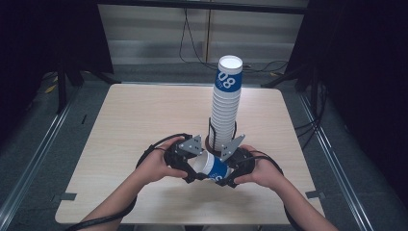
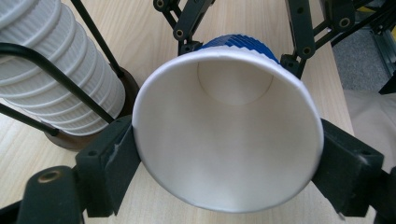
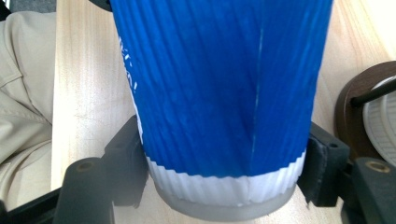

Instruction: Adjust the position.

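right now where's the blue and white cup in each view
High view: the cup lies on its side at lower centre, between the left gripper and the right gripper.
Left gripper view: its open mouth faces the camera, centre.
Right gripper view: its blue ribbed wall, base end nearest the camera.
Shared landmark: the cup stack in its wire holder, upper left in the left gripper view, right edge in the right gripper view.

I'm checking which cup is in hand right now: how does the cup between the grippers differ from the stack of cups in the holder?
The held cup lies on its side above the table, while the stack of cups stands upright in its black wire holder. The held cup is single and clamped at both ends, by the left hand-held gripper and the right hand-held gripper; the stack is many nested cups, untouched. Both show white ribbed paper with blue print.
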The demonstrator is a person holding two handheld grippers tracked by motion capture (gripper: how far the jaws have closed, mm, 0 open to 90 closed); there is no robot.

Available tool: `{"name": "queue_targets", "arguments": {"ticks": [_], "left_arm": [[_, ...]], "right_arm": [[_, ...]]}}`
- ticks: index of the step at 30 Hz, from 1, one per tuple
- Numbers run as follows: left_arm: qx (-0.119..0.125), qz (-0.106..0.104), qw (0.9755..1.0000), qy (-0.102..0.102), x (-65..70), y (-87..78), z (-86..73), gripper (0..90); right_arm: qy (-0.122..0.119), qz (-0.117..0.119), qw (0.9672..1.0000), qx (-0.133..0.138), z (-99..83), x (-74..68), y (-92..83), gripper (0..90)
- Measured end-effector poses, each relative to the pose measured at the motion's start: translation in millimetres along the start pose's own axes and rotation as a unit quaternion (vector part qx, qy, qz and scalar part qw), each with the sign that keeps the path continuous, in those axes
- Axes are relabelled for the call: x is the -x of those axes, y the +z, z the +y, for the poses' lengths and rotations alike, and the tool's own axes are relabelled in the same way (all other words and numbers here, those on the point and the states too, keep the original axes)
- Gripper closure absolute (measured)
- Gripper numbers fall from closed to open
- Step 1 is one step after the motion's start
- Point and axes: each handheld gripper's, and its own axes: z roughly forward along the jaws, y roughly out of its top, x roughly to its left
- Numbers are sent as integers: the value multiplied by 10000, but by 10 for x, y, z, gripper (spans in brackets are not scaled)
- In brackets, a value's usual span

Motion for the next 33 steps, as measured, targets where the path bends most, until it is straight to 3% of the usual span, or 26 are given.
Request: {"name": "queue_targets", "arguments": {"ticks": [17, 22, 25, 29, 33], "left_arm": [[94, 0, 9999, -59, 2, -12, 38, 178], [168, 12, 9998, -127, -8, -24, 46, 185], [91, 35, 9999, -113, -4, -29, 54, 195], [140, 74, 9996, -249, -20, -53, 53, 206], [109, 118, 9996, -252, -33, -96, 54, 209]], "right_arm": [[84, -31, 9999, 55, -25, -8, 48, 294], [115, -75, 9998, 175, -37, 4, 55, 287], [112, -60, 9996, 262, -47, 7, 69, 284], [236, -53, 9990, 367, -51, 3, 72, 241], [448, -88, 9979, 449, -58, 3, 56, 179]]}}
